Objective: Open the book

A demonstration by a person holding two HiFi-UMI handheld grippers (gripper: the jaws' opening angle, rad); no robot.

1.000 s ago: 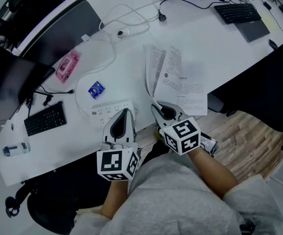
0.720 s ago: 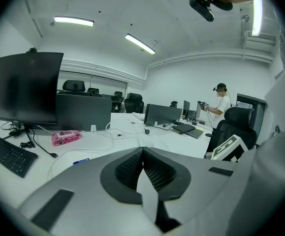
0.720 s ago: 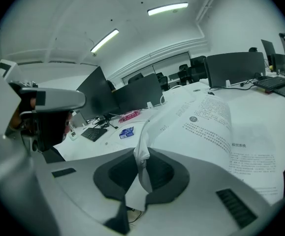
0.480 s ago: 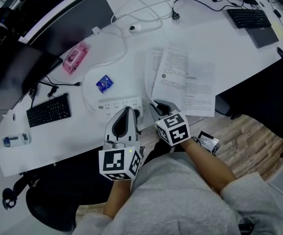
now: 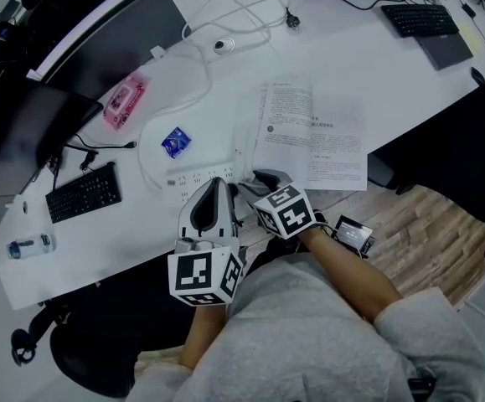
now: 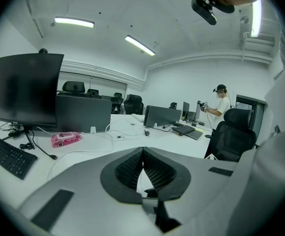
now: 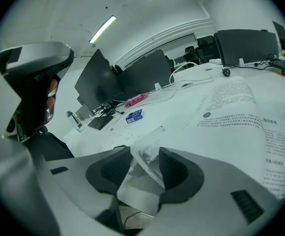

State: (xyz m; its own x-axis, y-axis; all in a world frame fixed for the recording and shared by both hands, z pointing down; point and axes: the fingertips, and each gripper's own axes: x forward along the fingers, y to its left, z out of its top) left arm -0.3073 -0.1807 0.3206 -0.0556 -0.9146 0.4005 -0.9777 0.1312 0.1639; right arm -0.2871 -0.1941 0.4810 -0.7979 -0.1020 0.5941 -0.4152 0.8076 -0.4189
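Releasing page [image 7: 137, 186] at book [image 5: 309, 132] near edge: right hand-held gripper [image 7: 144, 156] jaws just opened, page loose between. Next: withdraw clear.

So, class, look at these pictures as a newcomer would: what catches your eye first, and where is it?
The open book with its printed pages lies spread on the white desk, centre right. At its near left corner the right gripper has just been opening its jaws, a page corner loose between them; the left gripper beside it is shut and empty.
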